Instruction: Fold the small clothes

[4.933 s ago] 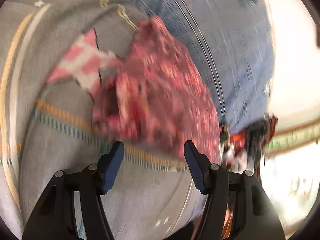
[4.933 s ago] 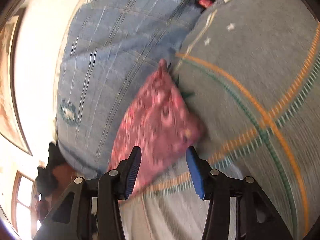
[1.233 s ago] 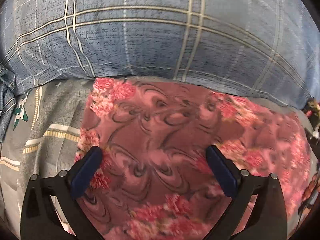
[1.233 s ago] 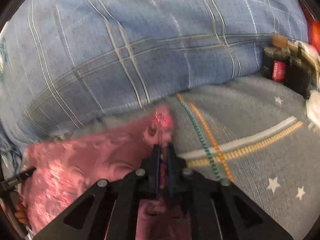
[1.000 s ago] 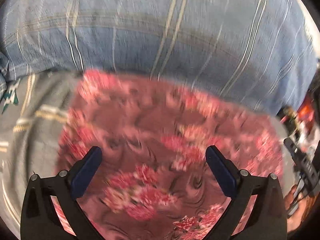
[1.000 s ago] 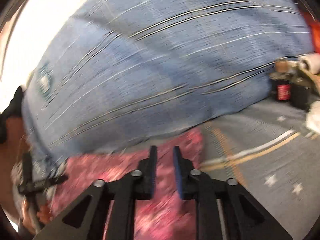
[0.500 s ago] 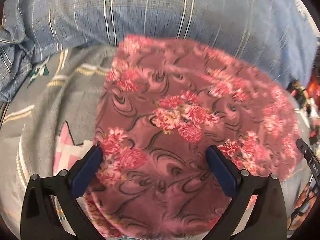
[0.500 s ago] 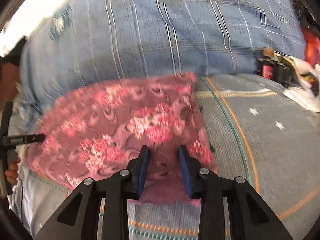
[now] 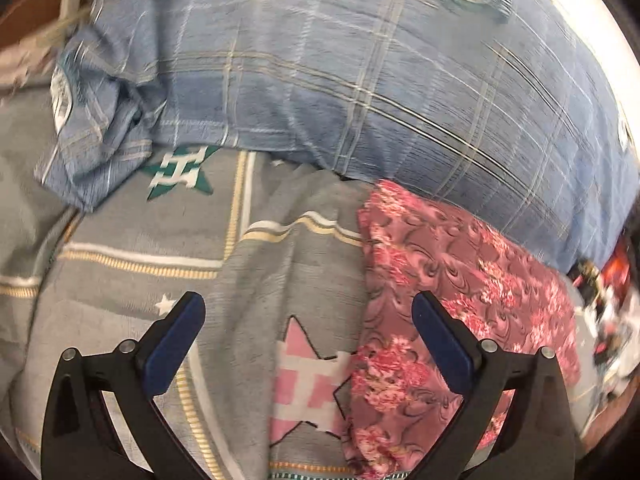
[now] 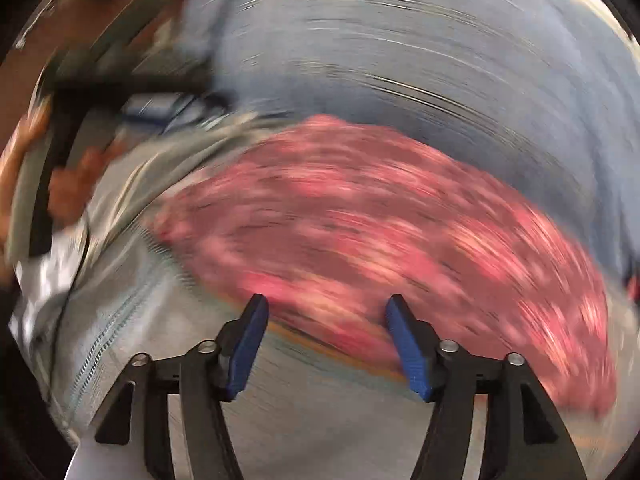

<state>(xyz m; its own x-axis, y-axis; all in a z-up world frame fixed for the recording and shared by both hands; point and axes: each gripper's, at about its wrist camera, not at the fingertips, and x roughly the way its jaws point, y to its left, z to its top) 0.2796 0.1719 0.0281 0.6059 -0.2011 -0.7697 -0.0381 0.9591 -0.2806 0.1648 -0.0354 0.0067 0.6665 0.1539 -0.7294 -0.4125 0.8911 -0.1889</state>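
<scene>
A folded pink floral cloth (image 9: pixel 452 300) lies flat on the grey bedsheet (image 9: pixel 132 236), against the foot of a blue checked pillow (image 9: pixel 360 64). My left gripper (image 9: pixel 308 320) stands open over the sheet just left of the cloth, its right finger over the cloth's left edge, nothing between the pads. In the right wrist view, heavily blurred, the same cloth (image 10: pixel 380 220) spreads ahead of my right gripper (image 10: pixel 324 320). Its jaws are opening, with only the cloth's near edge and sheet showing beyond them.
A pink star patch (image 9: pixel 312 380) and a green star (image 9: pixel 180 174) are printed on the sheet. A crumpled blue cloth (image 9: pixel 100 120) lies at the left. Small clutter (image 9: pixel 608 312) sits at the right edge. A person's hand (image 10: pixel 68 192) shows blurred at left.
The right gripper let go of the cloth's corner and its jaws spread while it swung fast sideways. The left gripper slid left off the cloth, which now lies folded on the sheet.
</scene>
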